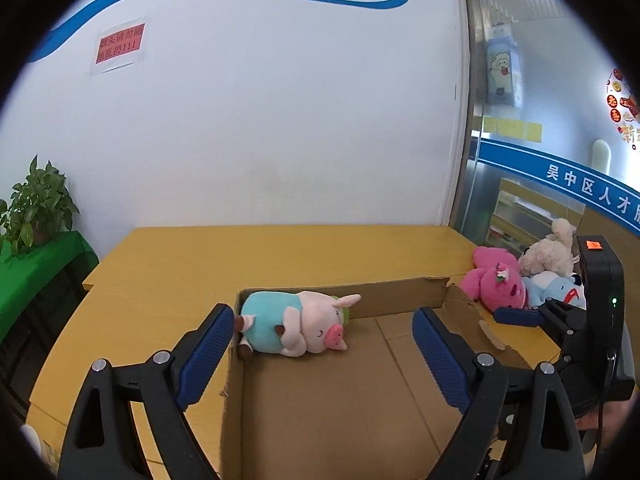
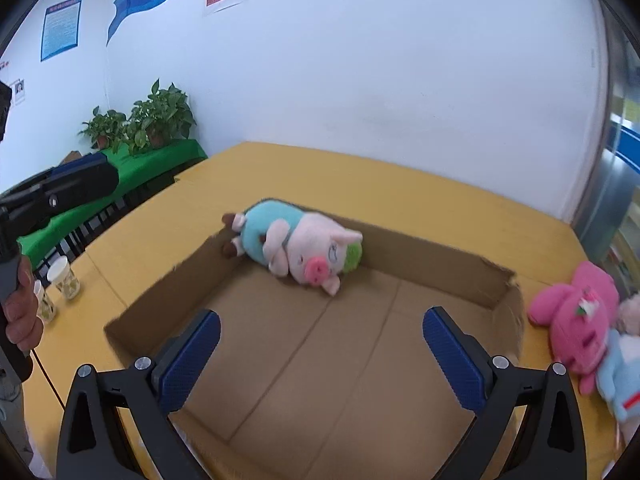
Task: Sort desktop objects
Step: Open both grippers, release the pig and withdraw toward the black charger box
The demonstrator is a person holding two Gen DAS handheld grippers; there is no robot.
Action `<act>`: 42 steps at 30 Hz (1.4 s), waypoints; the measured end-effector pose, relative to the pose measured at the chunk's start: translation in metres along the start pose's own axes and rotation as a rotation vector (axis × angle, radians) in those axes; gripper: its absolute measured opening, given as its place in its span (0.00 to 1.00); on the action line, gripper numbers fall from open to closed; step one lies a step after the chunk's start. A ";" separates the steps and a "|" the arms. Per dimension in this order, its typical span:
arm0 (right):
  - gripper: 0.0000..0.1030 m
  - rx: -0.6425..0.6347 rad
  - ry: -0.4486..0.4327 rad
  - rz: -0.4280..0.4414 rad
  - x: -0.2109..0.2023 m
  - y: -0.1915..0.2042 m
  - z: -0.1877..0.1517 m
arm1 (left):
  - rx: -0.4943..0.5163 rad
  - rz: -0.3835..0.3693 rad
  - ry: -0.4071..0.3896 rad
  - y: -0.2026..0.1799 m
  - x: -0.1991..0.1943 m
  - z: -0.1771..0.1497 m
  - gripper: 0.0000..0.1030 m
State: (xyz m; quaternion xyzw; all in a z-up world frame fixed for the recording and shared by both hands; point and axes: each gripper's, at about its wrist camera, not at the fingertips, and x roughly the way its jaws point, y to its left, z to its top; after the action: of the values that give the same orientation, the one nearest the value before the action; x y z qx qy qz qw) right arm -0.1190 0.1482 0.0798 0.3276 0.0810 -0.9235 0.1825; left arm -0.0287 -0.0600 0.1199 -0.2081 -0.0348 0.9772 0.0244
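Note:
A plush pig (image 1: pixel 298 326) (image 2: pixel 298 246) in a teal shirt lies on its side in the far left corner of a shallow cardboard box (image 1: pixel 400 296) (image 2: pixel 436 258) on the yellow table. My left gripper (image 1: pixel 322 346) hangs open above the box's near left part, nothing between its blue pads. My right gripper (image 2: pixel 320 354) is also open and empty over the box floor; it shows at the right of the left wrist view (image 1: pixel 516 316). A pink plush (image 1: pixel 498 282) (image 2: pixel 576 316), a cream plush (image 1: pixel 550 254) and a light blue plush (image 1: pixel 560 290) (image 2: pixel 622 376) lie on the table right of the box.
The yellow table (image 1: pixel 280 252) (image 2: pixel 400 192) stands against a white wall. Two paper cups (image 2: pixel 64 278) stand at its left edge, near a hand (image 2: pixel 22 316) holding the left gripper. Potted plants (image 2: pixel 156 118) (image 1: pixel 34 208) sit on a green-covered stand to the left. A glass door is at the right.

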 end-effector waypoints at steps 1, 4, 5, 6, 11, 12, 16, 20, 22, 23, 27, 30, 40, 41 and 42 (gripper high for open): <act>1.00 -0.004 -0.001 -0.022 -0.006 0.004 -0.007 | 0.007 0.011 -0.003 -0.006 -0.007 -0.007 0.89; 1.00 -0.007 -0.025 -0.078 -0.036 0.017 -0.022 | 0.021 0.038 0.006 -0.026 -0.019 -0.026 0.89; 1.00 -0.003 -0.033 -0.083 -0.044 0.019 -0.026 | 0.015 0.030 0.011 -0.029 -0.019 -0.031 0.89; 1.00 0.006 -0.043 -0.087 -0.056 0.020 -0.033 | 0.002 0.017 0.021 -0.032 -0.023 -0.034 0.89; 1.00 0.035 -0.062 -0.138 -0.084 0.024 -0.051 | -0.021 -0.048 0.015 -0.045 -0.039 -0.042 0.89; 1.00 0.031 -0.067 -0.149 -0.088 0.026 -0.054 | -0.017 -0.049 0.009 -0.047 -0.043 -0.042 0.89; 1.00 0.037 -0.091 -0.158 -0.096 0.030 -0.063 | 0.002 -0.035 0.022 -0.056 -0.051 -0.047 0.89; 1.00 0.063 -0.114 -0.147 -0.105 0.029 -0.067 | 0.016 -0.004 0.034 -0.060 -0.054 -0.055 0.89; 1.00 0.067 -0.122 -0.151 -0.105 0.030 -0.069 | 0.032 0.027 0.033 -0.061 -0.054 -0.058 0.89; 1.00 0.066 -0.124 -0.159 -0.104 0.030 -0.070 | 0.033 0.030 0.034 -0.061 -0.054 -0.059 0.89; 1.00 0.058 -0.112 -0.171 -0.100 0.030 -0.073 | 0.006 -0.002 0.057 -0.058 -0.046 -0.063 0.89; 1.00 0.052 -0.105 -0.178 -0.094 0.029 -0.074 | 0.011 -0.001 0.075 -0.057 -0.038 -0.068 0.89; 1.00 0.068 -0.066 -0.171 -0.076 0.016 -0.079 | -0.031 -0.010 0.125 -0.049 -0.021 -0.076 0.89; 1.00 0.072 -0.066 -0.170 -0.075 0.015 -0.079 | -0.035 -0.014 0.129 -0.049 -0.021 -0.077 0.89; 1.00 0.077 -0.067 -0.169 -0.075 0.014 -0.080 | -0.035 -0.019 0.132 -0.050 -0.020 -0.077 0.89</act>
State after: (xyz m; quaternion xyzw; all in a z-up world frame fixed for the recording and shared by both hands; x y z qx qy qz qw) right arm -0.0139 0.1784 0.0652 0.2951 0.0667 -0.9485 0.0936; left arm 0.0224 -0.0074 0.0618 -0.2722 -0.0524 0.9603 0.0320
